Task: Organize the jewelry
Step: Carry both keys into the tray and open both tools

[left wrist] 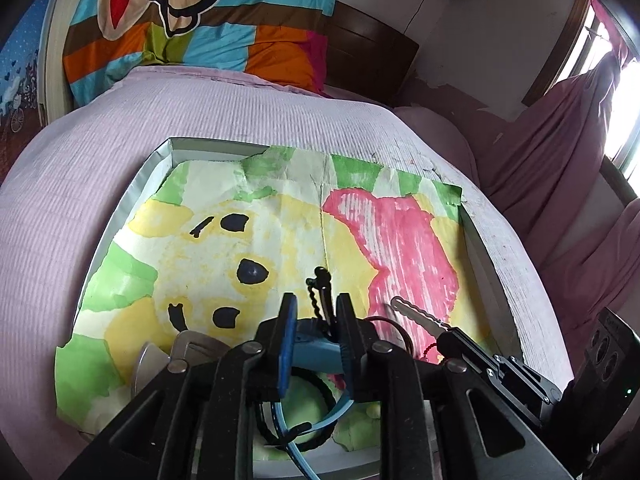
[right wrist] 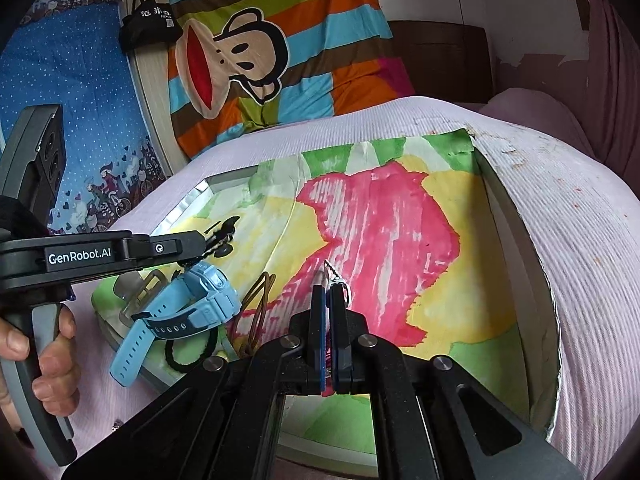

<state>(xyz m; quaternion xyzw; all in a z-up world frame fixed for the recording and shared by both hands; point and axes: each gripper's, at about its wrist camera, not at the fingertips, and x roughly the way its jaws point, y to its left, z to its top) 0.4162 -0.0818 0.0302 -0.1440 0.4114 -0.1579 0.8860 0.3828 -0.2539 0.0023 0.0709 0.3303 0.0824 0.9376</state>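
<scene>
My left gripper (left wrist: 314, 308) is shut on a black wavy hair clip (left wrist: 319, 288) and holds it above the painted tray (left wrist: 132, 196). It also shows in the right wrist view (right wrist: 218, 240). A light blue watch (right wrist: 188, 300) lies under it at the tray's near left edge, its strap hanging over the rim. My right gripper (right wrist: 329, 292) is shut on a silver key (right wrist: 334, 274) over the pink patch of the lining. The key also shows in the left wrist view (left wrist: 416, 314). Brown hair ties (right wrist: 258, 296) and a black hair tie (right wrist: 192, 354) lie beside the watch.
The tray sits on a bed with a pale pink cover (left wrist: 100, 140). A striped monkey pillow (right wrist: 256, 52) leans at the head. A silver buckle (left wrist: 190, 346) lies near the watch. A pink curtain (left wrist: 568, 132) hangs at the right.
</scene>
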